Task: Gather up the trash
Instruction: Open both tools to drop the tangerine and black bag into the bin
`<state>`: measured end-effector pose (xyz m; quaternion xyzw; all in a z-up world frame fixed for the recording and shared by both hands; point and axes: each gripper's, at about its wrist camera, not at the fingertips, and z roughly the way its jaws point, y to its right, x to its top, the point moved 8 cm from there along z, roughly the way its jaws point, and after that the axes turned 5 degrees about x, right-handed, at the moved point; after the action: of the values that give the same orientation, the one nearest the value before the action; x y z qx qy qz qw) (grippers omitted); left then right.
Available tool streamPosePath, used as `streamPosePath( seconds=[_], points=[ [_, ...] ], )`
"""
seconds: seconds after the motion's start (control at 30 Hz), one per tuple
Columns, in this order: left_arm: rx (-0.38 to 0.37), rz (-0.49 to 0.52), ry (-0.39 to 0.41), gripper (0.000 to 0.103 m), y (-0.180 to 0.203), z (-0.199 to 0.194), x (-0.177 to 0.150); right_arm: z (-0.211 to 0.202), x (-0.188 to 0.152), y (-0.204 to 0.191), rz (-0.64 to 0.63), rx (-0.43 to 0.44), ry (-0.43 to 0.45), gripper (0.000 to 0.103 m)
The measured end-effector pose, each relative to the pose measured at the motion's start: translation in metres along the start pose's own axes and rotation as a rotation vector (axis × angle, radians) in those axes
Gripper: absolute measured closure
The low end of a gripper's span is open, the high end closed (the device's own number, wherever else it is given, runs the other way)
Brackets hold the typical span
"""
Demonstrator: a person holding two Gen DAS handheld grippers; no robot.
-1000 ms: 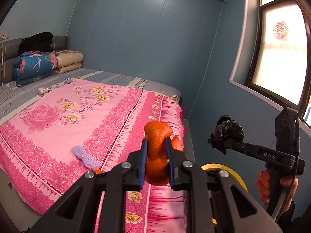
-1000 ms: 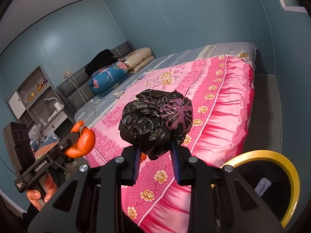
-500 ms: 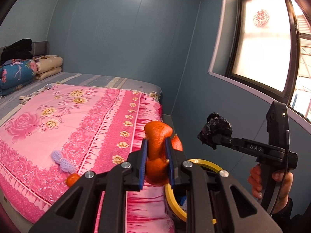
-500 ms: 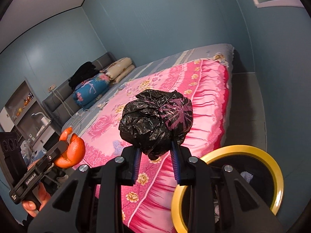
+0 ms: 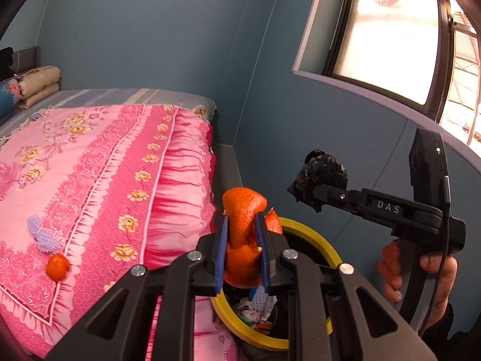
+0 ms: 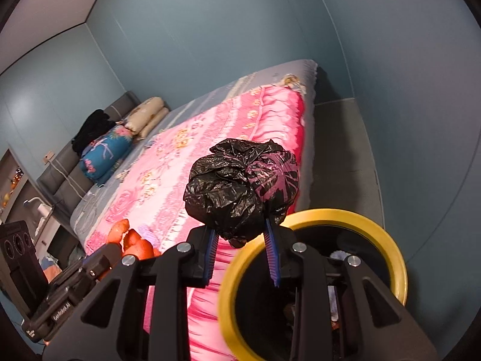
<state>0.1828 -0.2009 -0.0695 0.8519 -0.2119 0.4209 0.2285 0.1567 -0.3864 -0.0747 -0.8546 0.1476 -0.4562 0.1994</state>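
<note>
My left gripper [image 5: 242, 234] is shut on an orange peel [image 5: 242, 225] and holds it over the near rim of the yellow-rimmed trash bin [image 5: 312, 236], which holds scraps. My right gripper [image 6: 242, 234] is shut on a crumpled black plastic bag [image 6: 237, 186], just left of and above the bin's rim [image 6: 387, 240]. In the left wrist view the right gripper [image 5: 309, 194] with the bag [image 5: 324, 171] hovers above the bin's far side. The left gripper and its peel [image 6: 132, 240] show low left in the right wrist view. Another orange peel piece [image 5: 57, 266] and a lilac crocheted scrap [image 5: 43, 234] lie on the bed.
The bed with a pink floral cover [image 5: 99, 162] fills the left. The bin stands on grey floor [image 6: 336, 150] between the bed's side and the blue wall [image 5: 330, 126]. A window [image 5: 387, 30] is above right. Folded bedding [image 6: 120, 141] lies at the headboard.
Both grippers have moved right and down toward the bin, with their loads still held. The bin's rim is now larger and closer under both.
</note>
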Motion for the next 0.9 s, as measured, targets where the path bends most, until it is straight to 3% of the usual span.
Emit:
streamPosePath(
  seconds=[0.4, 0.7, 0.8, 0.87, 0.9],
  points=[
    [-0.047, 0.011, -0.19, 0.085, 0.022, 0.068, -0.047, 0.034, -0.018, 0.06, 0.102, -0.044, -0.128, 0.074],
    [-0.045, 0.021, -0.231, 0.082, 0.026, 0.083, -0.056, 0.049, -0.034, 0.071, 0.143, -0.041, -0.148, 0.066],
    [-0.042, 0.025, -0.231, 0.073, 0.027, 0.081, -0.057, 0.048, -0.035, 0.07, 0.151, -0.05, -0.146, 0.06],
    [-0.026, 0.006, -0.218, 0.057, 0.021, 0.077, -0.055, 0.048, -0.034, 0.072, 0.161, -0.056, -0.14, 0.053],
    [-0.016, -0.007, -0.213, 0.054, 0.018, 0.075, -0.053, 0.047, -0.036, 0.074, 0.164, -0.06, -0.137, 0.053]
  ],
)
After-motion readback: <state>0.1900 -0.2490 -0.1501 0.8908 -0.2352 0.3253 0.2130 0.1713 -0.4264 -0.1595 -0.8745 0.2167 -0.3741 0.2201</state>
